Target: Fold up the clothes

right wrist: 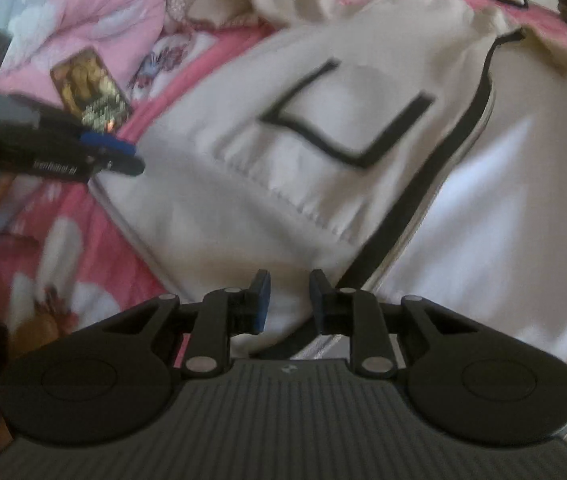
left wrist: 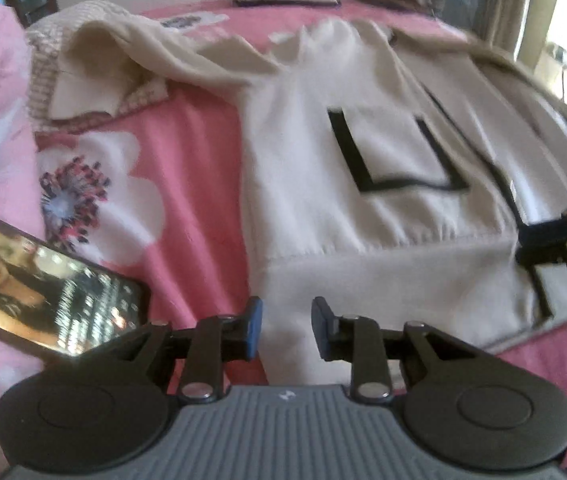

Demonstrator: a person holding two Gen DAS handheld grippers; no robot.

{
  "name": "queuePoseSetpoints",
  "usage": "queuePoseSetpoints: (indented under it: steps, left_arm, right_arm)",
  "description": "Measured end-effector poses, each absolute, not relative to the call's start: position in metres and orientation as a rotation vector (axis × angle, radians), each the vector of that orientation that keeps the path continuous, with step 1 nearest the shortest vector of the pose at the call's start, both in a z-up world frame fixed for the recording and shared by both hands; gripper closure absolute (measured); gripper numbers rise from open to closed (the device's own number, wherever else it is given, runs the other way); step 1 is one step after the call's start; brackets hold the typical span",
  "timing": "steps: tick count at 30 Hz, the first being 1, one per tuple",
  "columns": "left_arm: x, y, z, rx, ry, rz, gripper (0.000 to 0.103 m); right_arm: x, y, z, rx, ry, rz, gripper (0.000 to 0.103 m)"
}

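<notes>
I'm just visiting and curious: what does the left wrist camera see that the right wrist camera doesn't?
Only the left wrist view shows the bright window at the upper right and the checked cuff of a spread sleeve.

Only the right wrist view shows the sunlit white panel beyond the jacket's black trim.

Both show the cream jacket with its black-edged pocket, the pink flowered bedspread, the lit phone, and both grippers: the left gripper and right gripper each hover open, holding nothing.
</notes>
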State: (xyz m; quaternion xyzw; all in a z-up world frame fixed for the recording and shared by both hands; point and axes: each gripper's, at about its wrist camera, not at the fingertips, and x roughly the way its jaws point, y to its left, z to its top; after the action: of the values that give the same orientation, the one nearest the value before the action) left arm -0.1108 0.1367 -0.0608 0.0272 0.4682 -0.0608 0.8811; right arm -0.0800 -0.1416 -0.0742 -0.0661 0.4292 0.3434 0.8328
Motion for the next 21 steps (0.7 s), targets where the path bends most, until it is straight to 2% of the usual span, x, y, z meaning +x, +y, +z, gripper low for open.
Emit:
queuePoseSetpoints:
  steps: [4,7,13,17,21]
  left_arm:
    - [-0.079,0.138,-0.043,-0.018,0.910,-0.138,0.073]
    - [-0.041,0.131,-0.046,-0.055,0.897,-0.134,0.072]
    - [0.027,0.110,-0.053,-0.088,0.858,-0.143,0.071]
    - [0.063,0.103,-0.055,-0.116,0.790,-0.147,0.060]
    - [0.097,0.099,-0.070,-0.167,0.741,-0.138,0.059]
  right_arm:
    - [-0.042,-0.141,-0.039,-0.144,0.800,0.721,0.083]
    - [-0.010,-0.137,-0.035,-0.158,0.749,0.673,0.083]
    - [0.045,-0.157,-0.063,-0.027,0.836,0.541,0.082]
    - [0.094,-0.192,-0.056,0.162,0.848,0.453,0.078]
    - [0.159,-0.224,-0.049,0.288,0.863,0.364,0.073]
